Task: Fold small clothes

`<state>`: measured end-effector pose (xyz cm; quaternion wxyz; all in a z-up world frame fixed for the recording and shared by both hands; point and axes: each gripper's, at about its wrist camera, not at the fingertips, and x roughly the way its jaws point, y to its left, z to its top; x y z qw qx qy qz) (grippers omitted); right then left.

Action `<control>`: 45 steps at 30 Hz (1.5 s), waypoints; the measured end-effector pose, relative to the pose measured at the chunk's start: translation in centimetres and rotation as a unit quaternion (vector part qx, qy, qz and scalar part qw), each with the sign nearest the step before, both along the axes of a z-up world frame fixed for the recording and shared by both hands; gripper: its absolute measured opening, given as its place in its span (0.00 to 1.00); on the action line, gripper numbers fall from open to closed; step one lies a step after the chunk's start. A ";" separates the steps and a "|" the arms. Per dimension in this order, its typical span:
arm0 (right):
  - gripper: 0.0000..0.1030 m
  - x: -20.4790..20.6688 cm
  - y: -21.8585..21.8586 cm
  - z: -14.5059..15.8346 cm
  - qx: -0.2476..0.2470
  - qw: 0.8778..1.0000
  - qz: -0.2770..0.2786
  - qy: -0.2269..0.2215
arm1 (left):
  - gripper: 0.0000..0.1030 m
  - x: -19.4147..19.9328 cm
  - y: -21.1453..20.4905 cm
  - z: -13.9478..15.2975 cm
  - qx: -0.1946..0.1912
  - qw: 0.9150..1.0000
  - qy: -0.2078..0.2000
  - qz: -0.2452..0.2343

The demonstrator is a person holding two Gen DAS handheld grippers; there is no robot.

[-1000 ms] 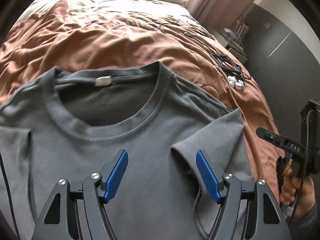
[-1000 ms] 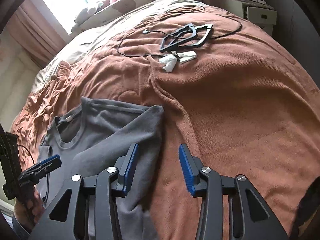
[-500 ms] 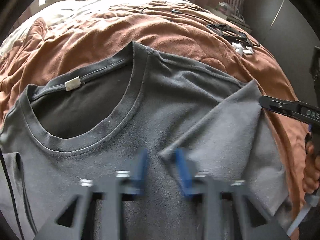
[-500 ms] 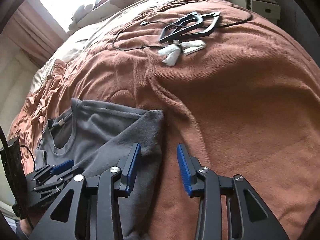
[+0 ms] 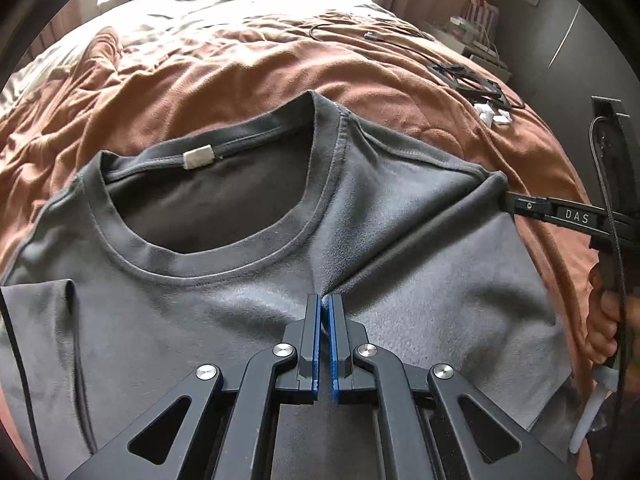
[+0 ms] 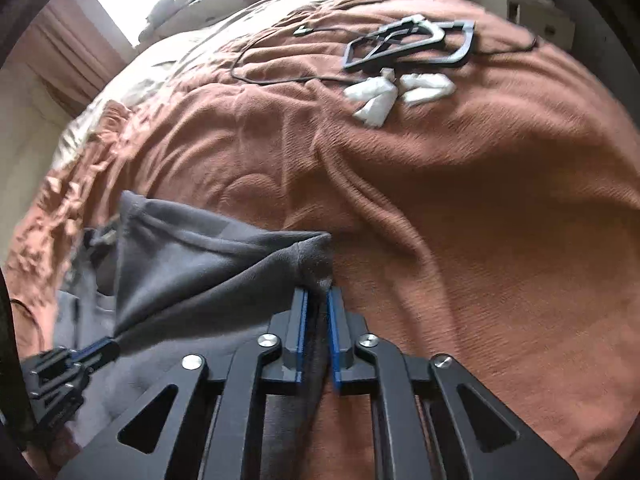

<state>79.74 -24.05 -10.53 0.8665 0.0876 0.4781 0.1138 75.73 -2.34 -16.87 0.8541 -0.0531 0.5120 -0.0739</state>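
A grey T-shirt [image 5: 240,292] lies front up on the bed, collar [image 5: 224,268] away from me, with its right sleeve [image 5: 440,272] folded in over the chest. My left gripper [image 5: 325,300] has its jaws closing tight on the sleeve's tip near the chest middle, pads pressing the cloth. My right gripper [image 6: 318,292] is closing hard on the shirt's right shoulder corner, and grey fabric [image 6: 192,264] bunches between its pads. In the left wrist view the right gripper [image 5: 506,202] bites that corner from the side. The left gripper [image 6: 108,346] shows at the right wrist view's lower left.
A rumpled brown blanket [image 6: 460,208] covers the bed. Dark hangers [image 6: 412,42], white crumpled items [image 6: 380,96] and a thin cable [image 6: 272,76] lie at its far right. Pillows sit at the head, a shelf [image 5: 480,40] stands beside the bed. A hand [image 5: 604,320] holds the right gripper.
Both grippers went from open to shut. The left closed on the folded sleeve's tip. The right moved in to the shoulder corner and closed on it, gathering the cloth.
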 end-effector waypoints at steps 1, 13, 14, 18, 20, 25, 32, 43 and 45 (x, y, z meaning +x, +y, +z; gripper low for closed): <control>0.00 -0.1 -0.3 0.5 -0.013 1.000 -0.014 -0.012 | 0.04 0.0 -0.1 0.0 -0.006 1.000 -0.002 -0.002; 0.44 -0.2 -0.6 0.8 0.041 0.999 0.011 0.012 | 0.08 0.4 0.3 -0.6 -0.028 1.000 0.007 0.007; 0.52 -0.1 -0.5 0.6 0.045 0.999 0.008 0.007 | 0.08 0.4 0.3 -0.6 -0.029 1.000 0.007 0.006; 0.42 0.5 0.3 -0.5 0.043 0.999 0.014 0.012 | 0.12 0.5 0.8 -0.8 -0.035 0.999 0.006 0.008; 0.13 0.9 0.8 -1.4 0.034 0.999 0.014 0.024 | 0.12 0.7 1.0 -1.1 -0.043 0.999 0.010 0.011; 0.02 0.5 0.5 0.2 -0.007 1.000 0.008 -0.008 | 0.13 0.8 0.6 -1.2 -0.056 0.998 0.009 0.006; 0.03 0.3 1.5 2.2 -0.053 0.998 0.014 -0.034 | 0.13 0.7 0.3 -0.9 -0.058 0.998 0.006 0.007; 0.53 -4.3 -1.7 3.8 -0.003 1.000 0.024 -0.010 | 0.43 -2.1 1.0 0.7 -0.081 0.996 0.003 0.028; 0.53 -5.9 -2.3 3.7 0.001 1.000 0.031 -0.004 | 0.44 -3.0 0.5 1.0 -0.083 0.996 0.005 0.029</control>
